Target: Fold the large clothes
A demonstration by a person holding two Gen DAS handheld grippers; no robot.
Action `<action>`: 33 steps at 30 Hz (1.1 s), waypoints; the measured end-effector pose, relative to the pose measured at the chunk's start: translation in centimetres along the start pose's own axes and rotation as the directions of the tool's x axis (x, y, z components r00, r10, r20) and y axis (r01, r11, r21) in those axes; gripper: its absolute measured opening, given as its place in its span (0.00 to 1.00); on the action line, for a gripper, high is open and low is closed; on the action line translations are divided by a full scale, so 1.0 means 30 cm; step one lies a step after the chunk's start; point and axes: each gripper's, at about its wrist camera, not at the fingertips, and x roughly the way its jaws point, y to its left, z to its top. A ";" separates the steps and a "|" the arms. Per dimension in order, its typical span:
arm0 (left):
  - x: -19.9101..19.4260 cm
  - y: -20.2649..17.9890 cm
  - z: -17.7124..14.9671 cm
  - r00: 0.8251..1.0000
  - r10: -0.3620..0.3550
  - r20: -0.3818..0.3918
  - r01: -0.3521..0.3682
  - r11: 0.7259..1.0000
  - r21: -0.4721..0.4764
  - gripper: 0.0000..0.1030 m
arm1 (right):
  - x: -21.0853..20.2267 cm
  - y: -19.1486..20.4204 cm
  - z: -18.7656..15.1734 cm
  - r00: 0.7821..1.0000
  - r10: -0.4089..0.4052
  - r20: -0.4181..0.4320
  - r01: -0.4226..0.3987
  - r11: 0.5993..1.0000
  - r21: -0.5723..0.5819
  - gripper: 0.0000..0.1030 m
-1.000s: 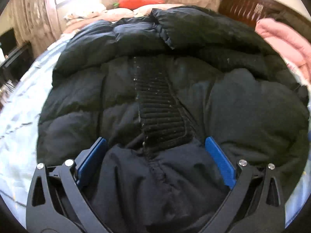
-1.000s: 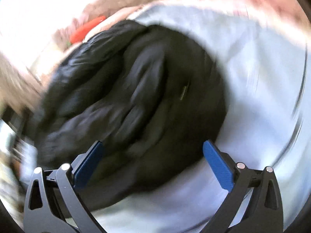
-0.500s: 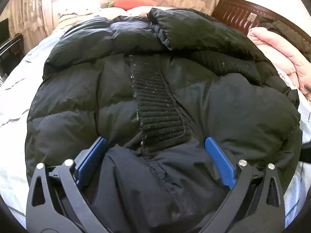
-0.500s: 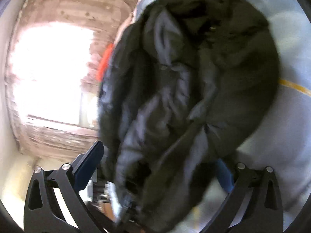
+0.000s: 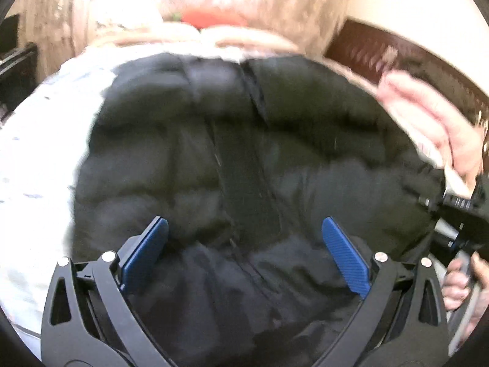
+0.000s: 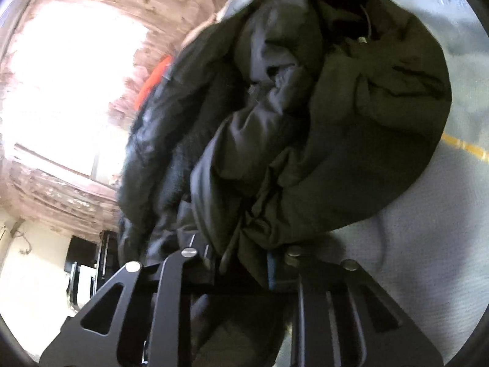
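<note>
A large black puffer jacket (image 5: pixel 244 159) lies on a bed with a pale sheet (image 5: pixel 36 153) and fills most of the left wrist view. A ribbed knit strip (image 5: pixel 244 189) runs down its middle. My left gripper (image 5: pixel 244 250) is open, its blue pads spread over the jacket's near edge. In the right wrist view the same jacket (image 6: pixel 305 107) hangs bunched and lifted. My right gripper (image 6: pixel 244 263) is shut on a fold of the jacket's edge, its pads buried in fabric. The right gripper's body and hand show at the right edge of the left wrist view (image 5: pixel 464 229).
A dark wooden headboard (image 5: pixel 397 58) stands at the back right, with a pink quilt (image 5: pixel 428 122) in front of it. A red pillow (image 5: pixel 207 18) and a curtained bright window lie beyond the jacket. Dark furniture (image 5: pixel 15 67) stands at the left.
My right gripper has closed on the jacket's edge and lifted it. My left gripper stayed open and drew back, so more of the jacket and the sheet shows.
</note>
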 end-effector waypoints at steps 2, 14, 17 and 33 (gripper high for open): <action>-0.046 0.018 0.064 0.999 0.012 0.036 -0.012 1.000 0.003 0.98 | -0.009 0.066 0.026 1.000 0.004 0.014 -0.002 0.993 -0.114 0.21; 0.135 -0.162 0.616 0.983 0.179 0.035 -0.182 0.968 0.176 0.98 | -0.013 0.167 0.155 0.986 0.136 -0.099 -0.155 0.964 -0.215 0.19; -0.017 -0.181 0.469 0.998 0.046 0.053 -0.050 0.995 0.084 0.98 | -0.011 0.173 0.174 0.981 0.125 -0.147 -0.158 0.957 -0.243 0.19; -0.241 -0.120 -0.358 0.964 -0.091 -0.248 -0.025 0.904 -0.427 0.98 | -0.055 -0.013 0.062 0.962 0.022 -0.273 -0.091 0.966 -0.241 0.19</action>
